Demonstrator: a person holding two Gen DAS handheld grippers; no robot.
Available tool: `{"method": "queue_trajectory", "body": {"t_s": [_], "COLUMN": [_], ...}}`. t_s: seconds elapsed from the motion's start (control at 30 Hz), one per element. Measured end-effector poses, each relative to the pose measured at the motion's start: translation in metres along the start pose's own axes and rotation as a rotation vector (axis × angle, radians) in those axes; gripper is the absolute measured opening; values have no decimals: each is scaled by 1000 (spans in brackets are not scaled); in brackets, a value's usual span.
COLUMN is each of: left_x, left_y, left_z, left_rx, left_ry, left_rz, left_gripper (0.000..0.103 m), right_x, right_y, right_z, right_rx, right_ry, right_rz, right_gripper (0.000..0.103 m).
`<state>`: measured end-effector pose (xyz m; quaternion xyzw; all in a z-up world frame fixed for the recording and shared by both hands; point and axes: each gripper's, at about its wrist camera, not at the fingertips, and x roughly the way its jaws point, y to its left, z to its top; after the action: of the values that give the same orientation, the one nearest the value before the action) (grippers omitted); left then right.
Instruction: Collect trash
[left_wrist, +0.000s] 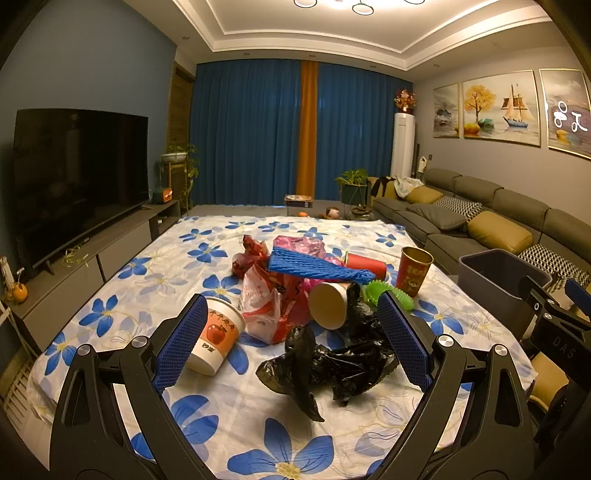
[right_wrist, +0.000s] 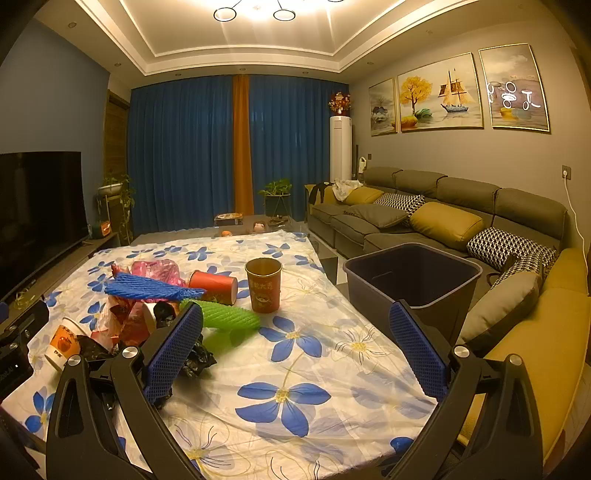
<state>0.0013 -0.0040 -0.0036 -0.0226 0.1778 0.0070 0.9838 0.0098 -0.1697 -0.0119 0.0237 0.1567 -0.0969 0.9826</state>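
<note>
Trash pile (left_wrist: 317, 291): crumpled black bag (left_wrist: 332, 365), paper cups, blue foam netting (left_wrist: 317, 264). Left gripper (left_wrist: 291, 343), right gripper (right_wrist: 295, 347): both released, empty.

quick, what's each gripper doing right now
Left gripper: open, holding nothing, above the black plastic bag.
Right gripper: open, holding nothing, above the flowered tablecloth.

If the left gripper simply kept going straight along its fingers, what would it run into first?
Most likely the crumpled black plastic bag, which lies on the floral tablecloth between the open fingers of the left gripper. The tipped paper cup sits just behind it; depth is hard to judge.
</note>
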Motion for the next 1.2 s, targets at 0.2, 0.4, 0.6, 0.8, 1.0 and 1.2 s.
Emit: {"method": "queue_trajectory", "body": {"t_s": [0.2, 0.4, 0.6, 0.8, 1.0, 1.2], "left_x": [0, 0, 0, 0, 0, 0], "left_y": [3, 2, 2, 3, 2, 3], "left_z": [0, 0, 0, 0, -1, 0], "left_rx": [2, 1, 1, 0, -1, 0], "left_ry": [2, 1, 2, 2, 1, 2], "left_rz": [-4, -3, -4, -5, -3, -5], "left_gripper": [91, 91, 91, 91, 91, 91], "right_x": [0, -2, -2, -3, -3, -2], "right_y": [-1, -2, -1, -2, -2, -2], "right_z": [-1, -1, -1, -1, -1, -2], "right_rx": [2, 2, -1, 0, 1, 2], "right_ry": [-3, -9, -8, -10, -12, -14], "right_rz": [-5, -10, -11, -16, -17, -19], "right_gripper": [98, 98, 98, 98, 98, 98]}}
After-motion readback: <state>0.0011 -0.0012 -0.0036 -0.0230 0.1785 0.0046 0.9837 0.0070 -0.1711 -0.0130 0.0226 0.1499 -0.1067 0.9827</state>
